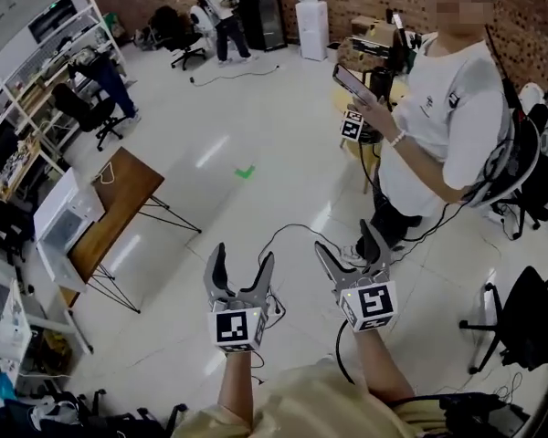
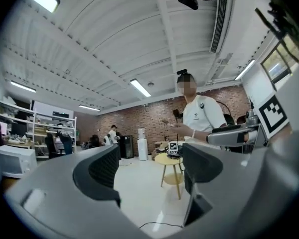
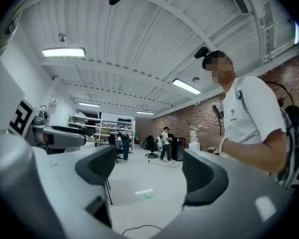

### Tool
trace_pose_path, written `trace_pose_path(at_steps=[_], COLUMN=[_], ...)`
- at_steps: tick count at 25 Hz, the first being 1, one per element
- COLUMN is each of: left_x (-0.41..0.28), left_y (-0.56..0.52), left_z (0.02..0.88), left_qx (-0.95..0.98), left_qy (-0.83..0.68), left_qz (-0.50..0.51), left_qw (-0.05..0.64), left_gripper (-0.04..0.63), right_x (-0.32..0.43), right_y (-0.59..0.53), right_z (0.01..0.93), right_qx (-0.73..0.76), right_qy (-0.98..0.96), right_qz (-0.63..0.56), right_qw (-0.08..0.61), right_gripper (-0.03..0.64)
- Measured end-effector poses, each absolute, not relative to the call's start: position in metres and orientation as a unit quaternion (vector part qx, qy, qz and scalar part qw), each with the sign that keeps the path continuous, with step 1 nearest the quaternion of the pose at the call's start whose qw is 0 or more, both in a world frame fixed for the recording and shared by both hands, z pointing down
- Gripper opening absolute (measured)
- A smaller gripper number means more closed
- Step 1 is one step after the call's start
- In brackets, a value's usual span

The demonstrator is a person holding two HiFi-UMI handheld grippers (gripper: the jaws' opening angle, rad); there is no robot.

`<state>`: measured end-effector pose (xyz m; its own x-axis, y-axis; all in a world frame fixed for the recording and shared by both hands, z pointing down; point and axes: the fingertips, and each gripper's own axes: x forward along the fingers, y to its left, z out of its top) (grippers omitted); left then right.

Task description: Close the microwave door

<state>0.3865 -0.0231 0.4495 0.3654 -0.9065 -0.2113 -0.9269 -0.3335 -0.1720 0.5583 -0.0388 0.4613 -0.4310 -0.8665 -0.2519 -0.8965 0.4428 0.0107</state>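
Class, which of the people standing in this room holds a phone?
The person in the white T-shirt, nearest at right, holds the phone; the person in dark blue and the person at the back stand far off.

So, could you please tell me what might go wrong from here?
The bystander stands close beside the right hand-held gripper; a swing could hit them. A cable loops across the floor just ahead and could trip you.
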Motion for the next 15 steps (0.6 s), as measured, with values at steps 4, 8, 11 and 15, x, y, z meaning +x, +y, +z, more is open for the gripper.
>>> trace_pose_path(at_steps=[4,8,11,15], left_x=[0.373,0.312,0.263,0.211], left_y=[-0.016,0.023,0.055,0.082], left_z=[0.46,0.474,0.497,0.523], left_qx=[-0.78,-0.744,-0.716,-0.677], left_qy=[0.611,0.65,0.677,0.716], left_qz=[0.026,0.049,0.034,0.034], left_qw=[0.131,0.144,0.166,0.166], left_gripper=[0.405,0.402,0.396,0.396], right_x=[0.548,0.485,0.44,0.393], right_y=[-0.061,-0.054,-0.039,-0.03], right_z=[0.475,0.498,0.522,0.531], right_qx=[-0.48,-0.427,-0.4,-0.356], right_qy=[0.869,0.896,0.908,0.924], right_qz=[0.062,0.047,0.031,0.035], right_qw=[0.102,0.114,0.117,0.137], right_gripper=[0.41,0.41,0.408,0.407])
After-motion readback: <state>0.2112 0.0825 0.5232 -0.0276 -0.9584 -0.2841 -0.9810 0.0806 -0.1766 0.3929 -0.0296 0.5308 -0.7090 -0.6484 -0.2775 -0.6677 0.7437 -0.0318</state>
